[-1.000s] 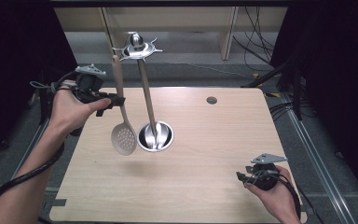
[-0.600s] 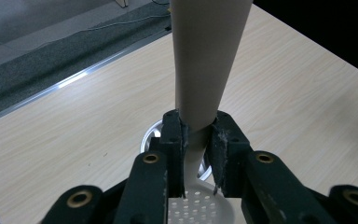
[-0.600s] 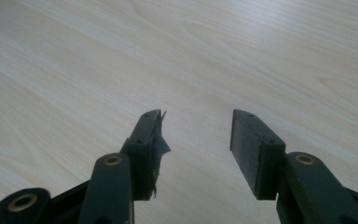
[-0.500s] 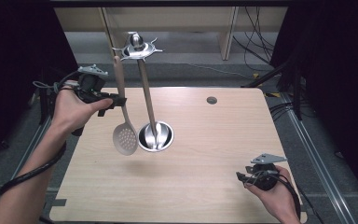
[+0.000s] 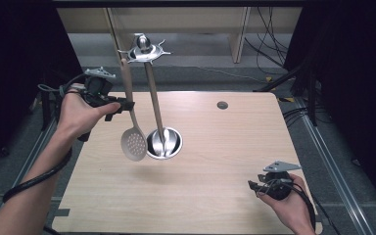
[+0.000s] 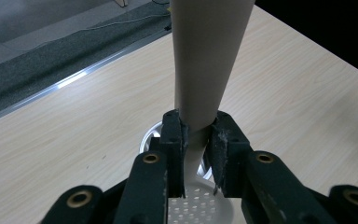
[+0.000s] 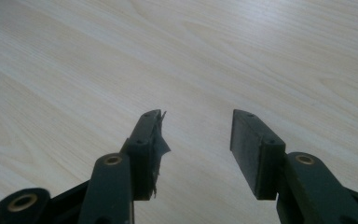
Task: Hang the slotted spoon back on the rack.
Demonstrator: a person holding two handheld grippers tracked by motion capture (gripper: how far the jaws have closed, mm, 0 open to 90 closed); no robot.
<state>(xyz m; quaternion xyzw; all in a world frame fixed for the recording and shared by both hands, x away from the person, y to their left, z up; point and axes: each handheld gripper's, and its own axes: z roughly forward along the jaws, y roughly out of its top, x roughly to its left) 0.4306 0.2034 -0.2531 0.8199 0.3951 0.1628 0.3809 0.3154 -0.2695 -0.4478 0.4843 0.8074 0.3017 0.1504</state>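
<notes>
**Skimmer held above the desk's left side**

My left tool (image 5: 120,104) is clamped on the handle of the slotted spoon (image 5: 133,144), which hangs above the desk (image 5: 225,161), near its left edge and just beside the metal stand (image 5: 164,143). My right tool (image 5: 255,186) rests by the near right corner, jaws apart around nothing. Bare pale wood lies between them; grey floor borders the desk.

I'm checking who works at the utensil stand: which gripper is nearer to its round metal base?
Left. The left gripper holds the slotted spoon just beside the metal base; the right gripper rests open near the table's front right corner.
</notes>
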